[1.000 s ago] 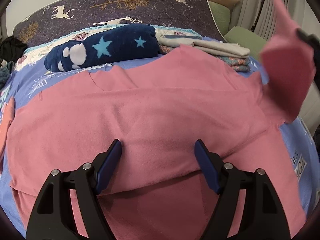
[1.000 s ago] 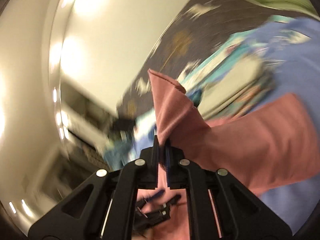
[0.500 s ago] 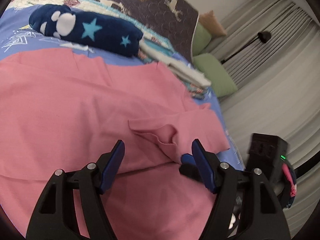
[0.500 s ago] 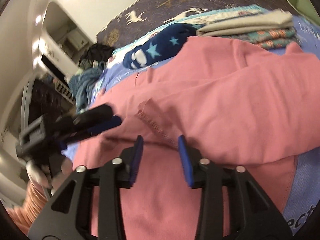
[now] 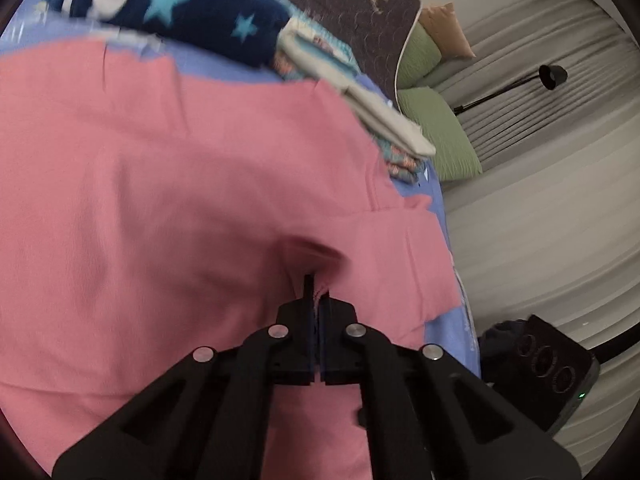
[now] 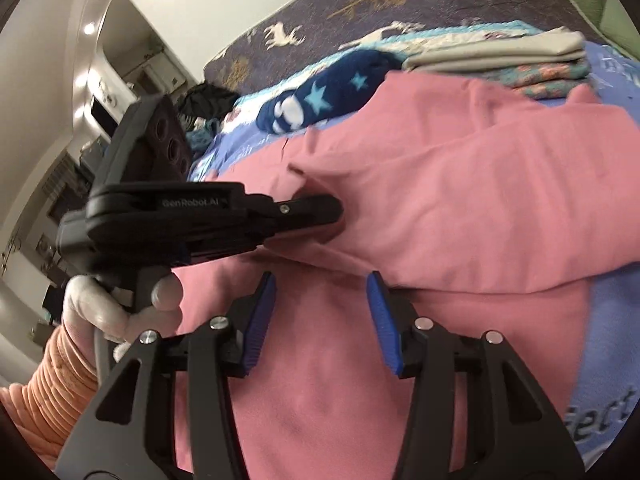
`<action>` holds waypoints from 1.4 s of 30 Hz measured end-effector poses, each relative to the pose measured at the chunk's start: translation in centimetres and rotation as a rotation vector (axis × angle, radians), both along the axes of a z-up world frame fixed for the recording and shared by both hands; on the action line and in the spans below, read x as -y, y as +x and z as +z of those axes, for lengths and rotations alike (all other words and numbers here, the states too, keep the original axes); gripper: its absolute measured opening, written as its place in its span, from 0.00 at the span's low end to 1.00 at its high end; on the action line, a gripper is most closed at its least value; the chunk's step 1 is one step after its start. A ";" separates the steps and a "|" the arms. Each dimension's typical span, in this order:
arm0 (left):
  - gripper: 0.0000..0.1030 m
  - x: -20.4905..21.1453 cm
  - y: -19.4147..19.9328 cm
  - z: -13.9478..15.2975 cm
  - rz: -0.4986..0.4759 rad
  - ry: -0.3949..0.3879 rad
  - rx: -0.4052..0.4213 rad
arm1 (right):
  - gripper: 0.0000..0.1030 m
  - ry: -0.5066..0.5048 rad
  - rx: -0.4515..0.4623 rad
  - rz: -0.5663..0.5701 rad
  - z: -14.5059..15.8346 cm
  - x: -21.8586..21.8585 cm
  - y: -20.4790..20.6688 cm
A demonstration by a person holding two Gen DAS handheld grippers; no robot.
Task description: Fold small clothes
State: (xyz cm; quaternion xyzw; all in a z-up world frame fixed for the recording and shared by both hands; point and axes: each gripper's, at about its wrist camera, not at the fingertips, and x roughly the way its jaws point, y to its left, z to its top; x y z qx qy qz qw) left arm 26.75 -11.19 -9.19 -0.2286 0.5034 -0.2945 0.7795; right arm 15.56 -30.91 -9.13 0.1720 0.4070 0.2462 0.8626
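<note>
A pink garment [image 5: 160,200] lies spread on the blue bed sheet [image 5: 452,328], with one sleeve [image 6: 460,208] folded in over its body. My left gripper [image 5: 318,292] is shut on a raised fold of the pink cloth near that sleeve's edge. From the right wrist view the left gripper [image 6: 334,212] comes in from the left and its tip bites into the fabric. My right gripper [image 6: 322,300] hovers low over the garment's near part. Its jaws are opening; the blue pads [image 6: 260,320] stand apart, pink cloth lies below them and nothing is pinched.
A rolled navy blanket with stars [image 5: 180,12] and a stack of folded clothes [image 5: 380,120] lie behind the garment. Green pillows [image 5: 440,136], a black lamp [image 5: 552,76] and grey curtains stand off to the right. A gloved hand with an orange sleeve [image 6: 52,392] holds the left gripper.
The right gripper brought the lifted sleeve down onto the garment, let it go and opened. The left gripper swung right and closed on a fold of the pink cloth.
</note>
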 end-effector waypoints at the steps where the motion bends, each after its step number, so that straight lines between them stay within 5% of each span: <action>1: 0.00 0.1 0.0 1.2 -0.005 0.004 0.034 | 0.48 -0.005 0.024 -0.022 0.7 0.8 -0.2; 5: 0.00 -1.5 -0.4 7.4 -0.011 0.005 0.205 | 0.53 -0.053 0.088 -0.169 3.0 5.1 -1.7; 8: 0.00 -4.6 -1.7 12.4 0.034 0.086 0.362 | 0.53 -0.105 0.074 -0.282 3.2 8.6 -2.8; 12: 0.00 -8.8 -2.6 14.4 0.106 0.179 0.446 | 0.55 -0.141 -0.009 -0.350 1.3 11.1 -3.6; 15: 0.00 -12.0 -2.6 13.6 0.166 0.204 0.406 | 0.55 -0.159 -0.056 -0.361 -0.2 11.0 -3.2; 23: 0.01 -15.7 -3.1 11.6 0.244 0.286 0.374 | 0.61 -0.271 -0.011 -0.289 0.5 8.2 -2.6; 26: 0.42 -16.7 -2.8 10.0 0.318 0.461 0.367 | 0.61 -0.282 -0.012 -0.287 0.5 8.0 -2.5; 29: 0.43 -18.1 -2.3 7.6 0.369 0.559 0.325 | 0.61 -0.295 -0.014 -0.291 0.4 8.1 -2.4; 32: 0.44 -18.6 -1.8 5.3 0.343 0.526 0.252 | 0.61 -0.334 -0.019 -0.286 0.2 7.7 -1.8; 36: 0.45 -17.4 -1.2 2.0 0.305 0.574 0.196 | 0.61 -0.409 -0.004 -0.269 0.1 6.5 -0.5; 39: 0.48 -16.6 -1.3 0.8 0.295 0.632 0.216 | 0.48 -0.507 0.008 -0.355 -0.1 6.8 0.1; 42: 0.50 -16.4 -1.9 0.9 0.277 0.655 0.251 | 0.49 -0.310 -0.054 -0.413 -0.8 10.3 -0.1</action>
